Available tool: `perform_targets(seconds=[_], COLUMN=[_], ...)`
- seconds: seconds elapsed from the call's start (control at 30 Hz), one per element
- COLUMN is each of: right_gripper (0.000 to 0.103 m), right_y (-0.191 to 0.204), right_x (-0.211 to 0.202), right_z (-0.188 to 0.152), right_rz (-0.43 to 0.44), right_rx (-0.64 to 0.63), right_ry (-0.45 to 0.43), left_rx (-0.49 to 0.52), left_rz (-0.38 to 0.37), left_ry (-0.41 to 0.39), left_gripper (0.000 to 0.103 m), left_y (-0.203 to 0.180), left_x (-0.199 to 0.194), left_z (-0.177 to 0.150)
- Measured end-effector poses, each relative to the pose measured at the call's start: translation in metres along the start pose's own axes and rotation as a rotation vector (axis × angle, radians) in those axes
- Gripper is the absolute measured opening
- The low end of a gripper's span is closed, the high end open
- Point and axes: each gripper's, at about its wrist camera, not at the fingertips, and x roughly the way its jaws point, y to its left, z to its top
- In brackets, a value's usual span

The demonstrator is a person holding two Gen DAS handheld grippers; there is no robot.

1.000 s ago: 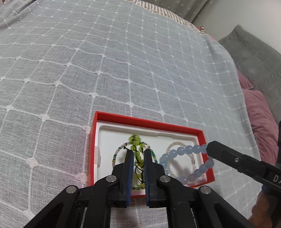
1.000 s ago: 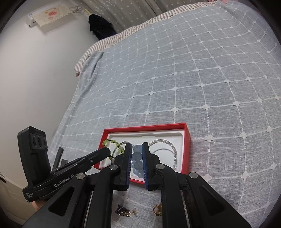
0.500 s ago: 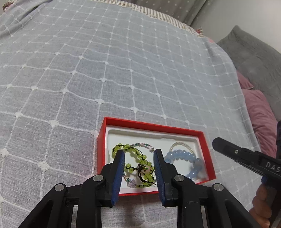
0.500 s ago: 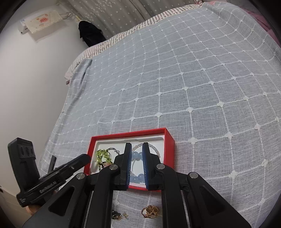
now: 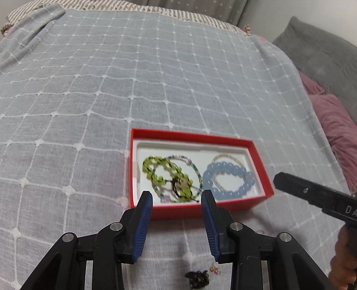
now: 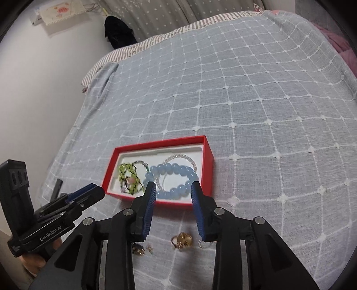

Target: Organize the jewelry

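A: Entry. The left gripper [image 5: 177, 196] and the right gripper [image 6: 171, 187] both hung over the near rim of the red box [image 5: 198, 135]. Jaws of each partly apart and opening, nothing between them.

B: And the loose pieces?

A: They lay on the bedspread [image 6: 245, 100] below and behind the fingertips, on the near side of the box. A gold ring cluster [image 6: 182, 241] sat just under the right jaws; a dark beaded piece [image 5: 197, 277] sat under the left jaws. No clear long axis on either.

B: Nearer hand?

A: The right for the gold piece, the left for the dark one, as judged. The green bracelet [image 5: 166, 176] and the blue bracelet [image 5: 227, 178] already lay in the box.

B: Surface?

A: Soft grid-quilted bed, pillows [image 5: 334, 125] to the right, curtain [image 6: 178, 15] beyond.
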Motion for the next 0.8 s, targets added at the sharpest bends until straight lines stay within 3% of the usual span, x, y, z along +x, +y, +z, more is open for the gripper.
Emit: perform_targets(seconds=[0.33, 0.57, 0.8], right_gripper=[0.035, 0.035, 0.035], right_y=[-0.009, 0.004, 0.013], right_x=[-0.015, 0.002, 0.008], right_z=[-0.022, -0.04, -0.044], right_rz=[-0.001, -0.04, -0.072], right_rx=[0.048, 0.008, -0.028], right_ry=[0.071, 0.163, 0.18], left_rx=[0.024, -0.077, -0.124], left_rz=[0.029, -0.03, -0.079], left_ry=[0.116, 0.202, 0.23], left_gripper=[0.038, 0.035, 0.033], left_y=[-0.006, 0.008, 0.009], left_x=[0.002, 0.009, 0.013], left_z=[-0.04, -0.059, -0.064])
